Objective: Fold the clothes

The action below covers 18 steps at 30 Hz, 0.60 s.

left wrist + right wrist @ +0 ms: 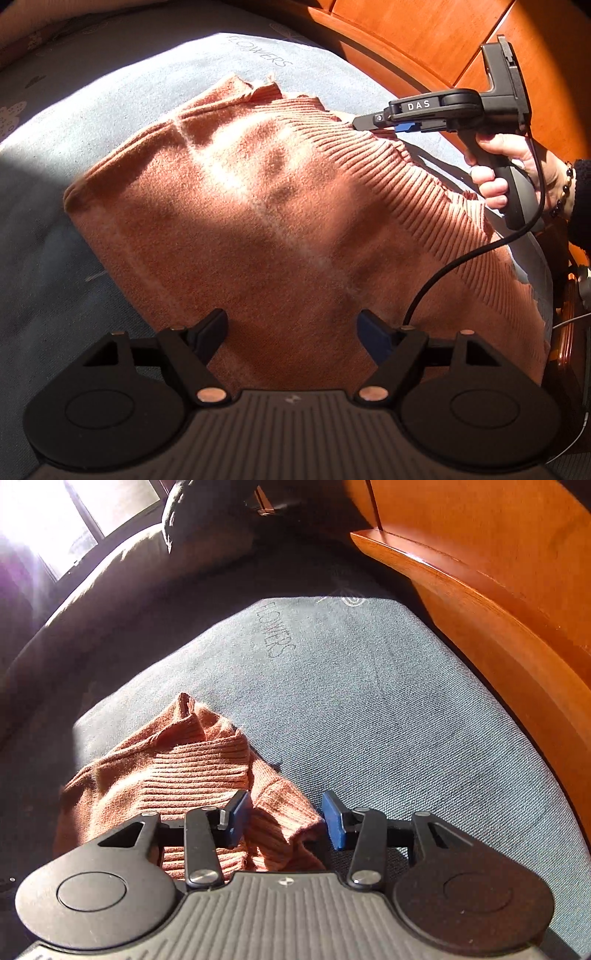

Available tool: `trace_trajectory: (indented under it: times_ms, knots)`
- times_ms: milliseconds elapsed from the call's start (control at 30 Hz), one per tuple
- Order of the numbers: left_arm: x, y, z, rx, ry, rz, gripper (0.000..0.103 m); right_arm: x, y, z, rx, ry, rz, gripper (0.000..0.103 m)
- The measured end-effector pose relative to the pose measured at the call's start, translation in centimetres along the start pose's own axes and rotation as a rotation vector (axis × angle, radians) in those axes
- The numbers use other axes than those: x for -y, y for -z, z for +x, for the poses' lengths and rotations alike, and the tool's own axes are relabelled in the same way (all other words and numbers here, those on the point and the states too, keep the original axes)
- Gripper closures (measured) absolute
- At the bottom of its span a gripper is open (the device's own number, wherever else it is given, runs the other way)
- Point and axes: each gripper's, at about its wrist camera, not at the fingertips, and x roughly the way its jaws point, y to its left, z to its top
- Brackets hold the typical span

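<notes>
A salmon-pink knitted sweater [258, 206] lies spread on a grey-blue bedcover [122, 92], its ribbed hem toward the right. My left gripper [291, 326] hangs open over the near part of the sweater, with nothing between its pads. A hand holds my right gripper [369, 123] at the hem's far right corner. In the right wrist view that gripper [286, 816] has its blue pads partly apart, and a bunched corner of the ribbed hem [284, 808] lies in the gap. The left pad touches the fabric; I see no firm pinch.
An orange wooden bed frame [424, 40] curves along the right edge of the cover [369, 709]. A dark pillow [207, 517] lies at the head, under a bright window [44, 520]. A black cable [480, 251] trails from the right gripper across the sweater.
</notes>
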Motion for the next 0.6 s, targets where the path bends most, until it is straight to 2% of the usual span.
trace_trajectory:
  times_ms: [33, 67, 100, 167, 300, 333, 367, 400, 500, 600]
  knots:
    - [0.1, -0.2, 0.1, -0.001, 0.001, 0.005, 0.025, 0.1, -0.2, -0.1, -0.007, -0.003, 0.007, 0.082]
    - [0.2, -0.4, 0.1, 0.003, 0.003, 0.01, 0.025, 0.2, -0.4, -0.3, -0.016, -0.008, 0.017, 0.086]
    - [0.3, -0.6, 0.1, 0.007, 0.006, 0.013, 0.025, 0.0, -0.6, -0.7, -0.015, 0.014, -0.003, 0.095]
    - [0.2, -0.8, 0.4, 0.011, 0.007, 0.013, 0.025, -0.6, -0.8, -1.6, -0.004, 0.06, -0.043, 0.096]
    - [-0.1, -0.9, 0.6, 0.015, 0.005, -0.005, 0.025, -0.3, -0.5, -0.8, -0.04, 0.092, -0.008, 0.093]
    - [-0.2, -1.0, 0.5, 0.019, 0.005, -0.013, 0.025, -0.4, -0.9, -0.9, -0.035, 0.108, 0.002, 0.09]
    - [-0.3, -0.9, 0.4, 0.024, 0.007, -0.018, 0.025, -0.6, -1.3, -1.0, -0.029, 0.125, 0.012, 0.08]
    - [-0.4, -0.9, 0.3, 0.026, 0.007, -0.023, 0.025, -1.0, -1.8, -1.4, -0.006, 0.153, 0.014, 0.077]
    - [-0.6, -0.7, 0.2, 0.029, 0.005, -0.026, 0.025, -2.4, -3.0, -2.3, 0.049, 0.13, -0.024, 0.077]
    - [-0.6, -0.7, 0.1, 0.031, 0.009, -0.029, 0.025, -4.6, -4.3, -1.0, 0.023, 0.035, -0.072, 0.077]
